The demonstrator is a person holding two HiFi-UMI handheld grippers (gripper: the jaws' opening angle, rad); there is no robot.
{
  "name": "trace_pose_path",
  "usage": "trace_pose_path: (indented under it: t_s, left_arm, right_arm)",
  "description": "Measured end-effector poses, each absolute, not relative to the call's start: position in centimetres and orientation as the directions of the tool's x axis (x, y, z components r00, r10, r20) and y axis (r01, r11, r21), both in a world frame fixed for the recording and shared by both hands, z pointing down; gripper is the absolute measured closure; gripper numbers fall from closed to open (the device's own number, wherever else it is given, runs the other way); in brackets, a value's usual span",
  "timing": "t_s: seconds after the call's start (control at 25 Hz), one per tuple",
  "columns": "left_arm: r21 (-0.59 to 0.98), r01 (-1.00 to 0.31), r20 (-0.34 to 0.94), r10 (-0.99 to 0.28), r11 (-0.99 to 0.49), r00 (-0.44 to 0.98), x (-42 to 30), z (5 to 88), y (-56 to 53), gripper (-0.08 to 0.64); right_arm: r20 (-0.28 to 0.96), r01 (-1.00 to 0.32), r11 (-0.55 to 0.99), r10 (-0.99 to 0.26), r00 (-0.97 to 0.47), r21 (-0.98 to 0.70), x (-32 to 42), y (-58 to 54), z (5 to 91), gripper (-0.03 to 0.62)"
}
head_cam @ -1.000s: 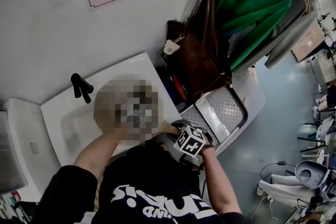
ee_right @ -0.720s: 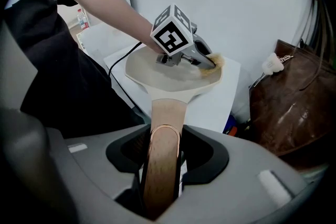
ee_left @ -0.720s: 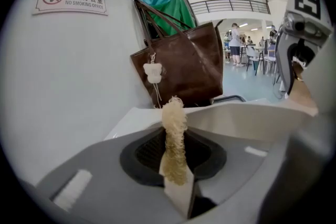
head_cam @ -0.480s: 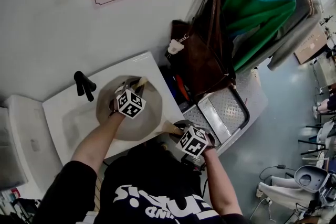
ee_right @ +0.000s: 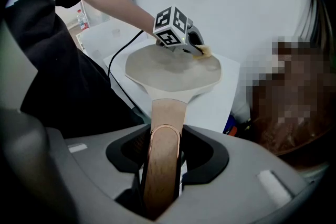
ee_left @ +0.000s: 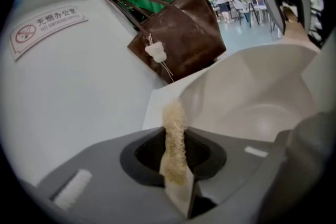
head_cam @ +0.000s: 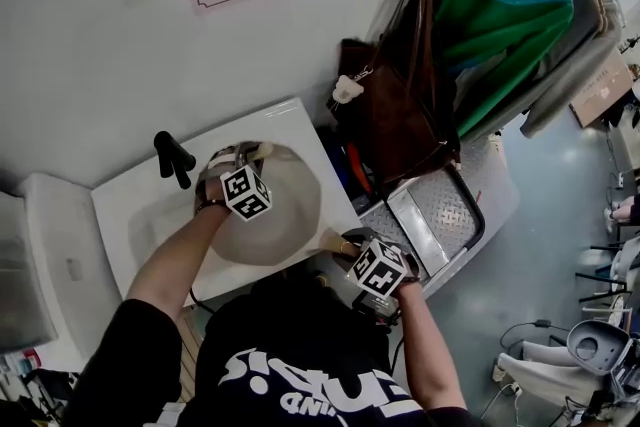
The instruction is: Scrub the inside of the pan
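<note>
Pinching the soft scrubber (ee_left: 173, 134) in my left gripper (ee_left: 176, 182) over the pan (head_cam: 285, 215) at centre frame, I am clamping my right gripper (ee_right: 163, 176) on its stiff, smooth wooden handle (ee_right: 167, 118), probably slippery.

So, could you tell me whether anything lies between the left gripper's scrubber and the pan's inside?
Nothing visible does. The left gripper holds the scrubber at the far rim of the pan, whose inside lies open.
</note>
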State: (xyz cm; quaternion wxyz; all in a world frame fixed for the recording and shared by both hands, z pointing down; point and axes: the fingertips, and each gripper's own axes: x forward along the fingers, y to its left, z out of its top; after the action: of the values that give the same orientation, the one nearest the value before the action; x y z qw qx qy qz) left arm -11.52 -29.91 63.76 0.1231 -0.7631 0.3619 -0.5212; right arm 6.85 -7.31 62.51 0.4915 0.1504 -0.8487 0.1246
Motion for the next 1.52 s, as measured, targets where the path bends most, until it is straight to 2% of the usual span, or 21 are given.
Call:
trace_pose_path:
  t_s: [0.32, 0.48, 0.64, 0.76, 0.88, 1.24, 1.52]
  left_arm:
    - [-0.572, -0.208, 0.801, -0.595, -0.793, 0.069, -15.6, 64.1, -29.6, 0.495]
    - [-0.543, -0.056, 0.839, -0.544, -0.838, -0.007, -16.0, 64.3, -29.1, 0.495]
    - [-0.447, 0.054, 0.888, -0.45, -0.893, -0.09, -16.8, 65.5, -27.5, 0.497]
    - [-0.287, 0.098, 0.939, -0.3, -0.953, -0.168, -18.3, 66.7, -25.1, 0.497]
    - [-0.187, 0.1, 0.952, -0.205, -0.977, -0.228, -19.7, 66.9, -23.6, 0.499]
    - [0.01, 0.116, 0.922, -0.035, -0.993, -0.385, -21.1, 67.5, -19.8, 0.499]
    - [0.191, 0.01, 0.854, 0.162, -0.981, -0.495, -22.6, 66.5, -15.0, 0.499]
  right_arm:
    - [0.872, -0.369, 0.928, -0.134, -0.47, -0.056, 6.8, -7.3, 62.4, 0.416]
    - [0.874, -0.371, 0.927, -0.138, -0.466, -0.052, 6.9, -7.4, 62.3, 0.416]
    - [0.871, -0.374, 0.926, -0.142, -0.471, -0.052, 6.8, -7.3, 62.4, 0.417]
    - [0.867, -0.377, 0.925, -0.146, -0.477, -0.052, 6.8, -7.3, 62.3, 0.417]
    - [0.863, -0.38, 0.924, -0.149, -0.483, -0.054, 6.7, -7.2, 62.3, 0.417]
    - [0.858, -0.382, 0.923, -0.155, -0.49, -0.052, 6.5, -7.1, 62.1, 0.417]
    - [0.858, -0.38, 0.923, -0.15, -0.491, -0.056, 6.4, -7.0, 62.2, 0.417]
